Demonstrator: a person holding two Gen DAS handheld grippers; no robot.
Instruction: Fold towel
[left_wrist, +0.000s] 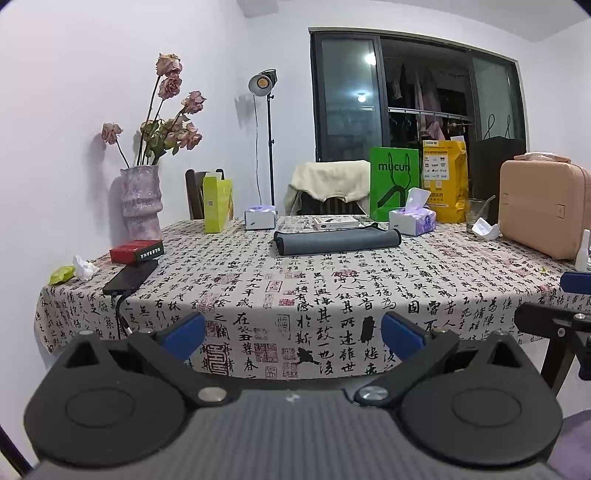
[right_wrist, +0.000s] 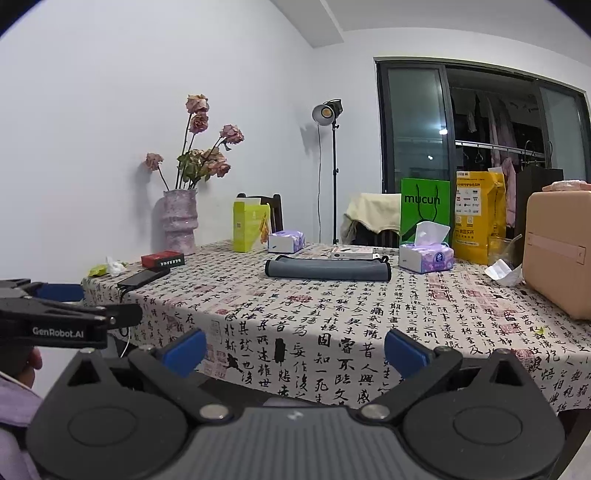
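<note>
A dark grey towel (left_wrist: 336, 242) with a black edge lies folded in a long narrow strip at the far middle of the table; it also shows in the right wrist view (right_wrist: 328, 268). My left gripper (left_wrist: 293, 334) is open and empty, held in front of the table's near edge, well short of the towel. My right gripper (right_wrist: 295, 352) is open and empty, also before the near edge. The left gripper's body shows at the left of the right wrist view (right_wrist: 55, 317).
The table (left_wrist: 369, 295) wears a calligraphy-print cloth. On it: a vase of dried roses (left_wrist: 142, 201), a red box (left_wrist: 136, 251), a black phone (left_wrist: 129, 277), tissue packs (left_wrist: 412, 219), a green bag (left_wrist: 394, 182), a pink case (left_wrist: 543, 206). A chair stands behind.
</note>
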